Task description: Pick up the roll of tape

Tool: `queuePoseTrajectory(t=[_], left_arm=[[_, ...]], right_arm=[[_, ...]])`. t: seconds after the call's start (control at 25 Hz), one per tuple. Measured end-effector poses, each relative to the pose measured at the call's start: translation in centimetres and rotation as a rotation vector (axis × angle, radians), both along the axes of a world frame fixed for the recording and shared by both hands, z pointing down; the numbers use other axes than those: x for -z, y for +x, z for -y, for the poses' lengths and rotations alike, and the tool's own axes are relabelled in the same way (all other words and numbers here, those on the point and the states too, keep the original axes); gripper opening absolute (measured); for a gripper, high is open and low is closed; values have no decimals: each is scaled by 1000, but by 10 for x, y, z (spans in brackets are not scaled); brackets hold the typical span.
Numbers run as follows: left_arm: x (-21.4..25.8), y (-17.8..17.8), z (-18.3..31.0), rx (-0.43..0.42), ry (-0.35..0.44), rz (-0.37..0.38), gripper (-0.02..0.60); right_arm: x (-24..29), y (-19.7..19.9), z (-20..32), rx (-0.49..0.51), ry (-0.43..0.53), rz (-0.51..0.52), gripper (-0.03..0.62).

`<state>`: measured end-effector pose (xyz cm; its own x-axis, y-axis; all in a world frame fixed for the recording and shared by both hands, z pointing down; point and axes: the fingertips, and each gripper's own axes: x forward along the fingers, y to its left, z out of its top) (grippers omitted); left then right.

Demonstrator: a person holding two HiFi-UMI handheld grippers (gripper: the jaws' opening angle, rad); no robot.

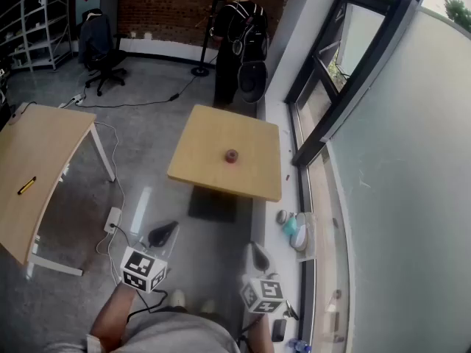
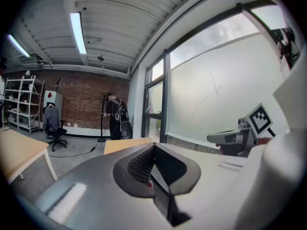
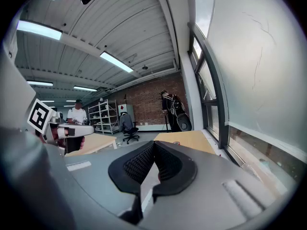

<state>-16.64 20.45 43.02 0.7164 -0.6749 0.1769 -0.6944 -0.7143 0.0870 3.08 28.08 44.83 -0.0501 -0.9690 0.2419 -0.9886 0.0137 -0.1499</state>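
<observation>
— Wooden table ahead carries the roll of tape, near its middle and well apart from both grippers.
— On the right gripper and left gripper, the fingers are pressed together, holding nothing. I'd step closer, spread one pair, then straddle the roll.
— Only the head view shows that gap; the gripper views show the closed fingers plainly.
</observation>
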Motion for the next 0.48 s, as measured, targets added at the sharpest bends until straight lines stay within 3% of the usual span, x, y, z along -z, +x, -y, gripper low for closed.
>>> queuePoseTrajectory(t=[0.48], left_arm=[[1,-18,11,-9,3,-11,0]], right_arm=[[1,-13,4,-32,11,17,12]])
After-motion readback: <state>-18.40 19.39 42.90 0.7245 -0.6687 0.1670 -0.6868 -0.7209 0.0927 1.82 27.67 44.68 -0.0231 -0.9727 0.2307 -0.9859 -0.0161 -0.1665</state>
